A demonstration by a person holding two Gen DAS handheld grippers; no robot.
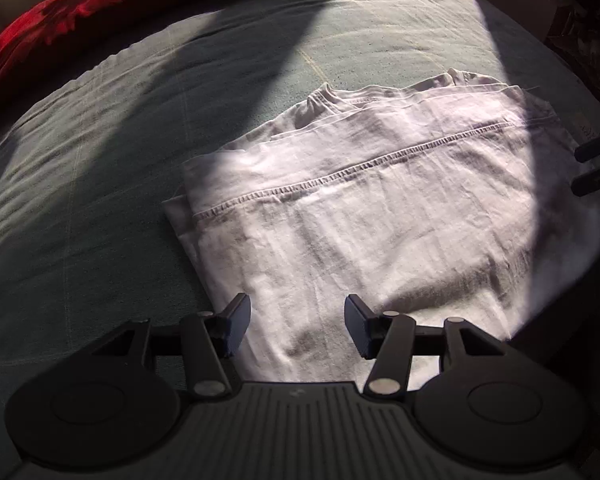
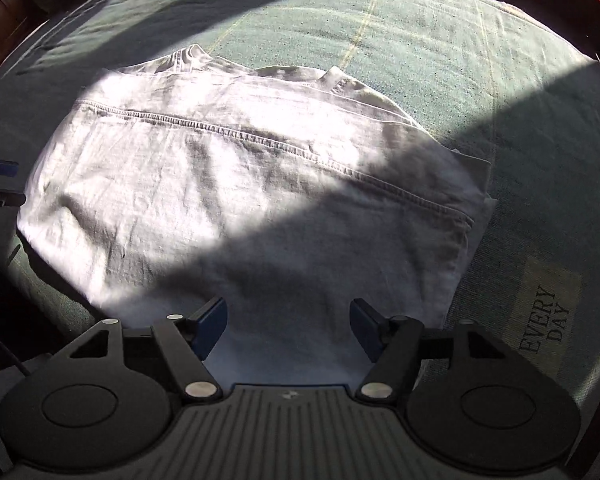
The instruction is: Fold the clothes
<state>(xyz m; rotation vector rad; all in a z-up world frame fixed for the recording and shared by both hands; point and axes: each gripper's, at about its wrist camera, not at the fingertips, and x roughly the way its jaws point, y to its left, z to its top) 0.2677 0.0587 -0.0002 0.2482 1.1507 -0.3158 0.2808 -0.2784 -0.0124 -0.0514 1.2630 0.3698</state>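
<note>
A white garment (image 1: 380, 208) lies folded flat on the green bed cover (image 1: 100, 160), its stitched hem running across the top layer and its neckline at the far edge. My left gripper (image 1: 298, 326) hovers open over the near left part of the garment, nothing between its fingers. The same white garment (image 2: 240, 184) fills the right wrist view. My right gripper (image 2: 288, 326) stands open above its near edge, jaws wide and holding nothing. The right gripper's fingertips (image 1: 592, 168) show at the right edge of the left wrist view.
A red cloth (image 1: 68, 12) is bunched at the far left of the bed. A printed patch reading EVERY DAY (image 2: 548, 320) sits on the green cover (image 2: 500, 80) right of the garment. Dark furniture (image 1: 588, 20) stands past the bed's right side. Shadow bands cross the cover.
</note>
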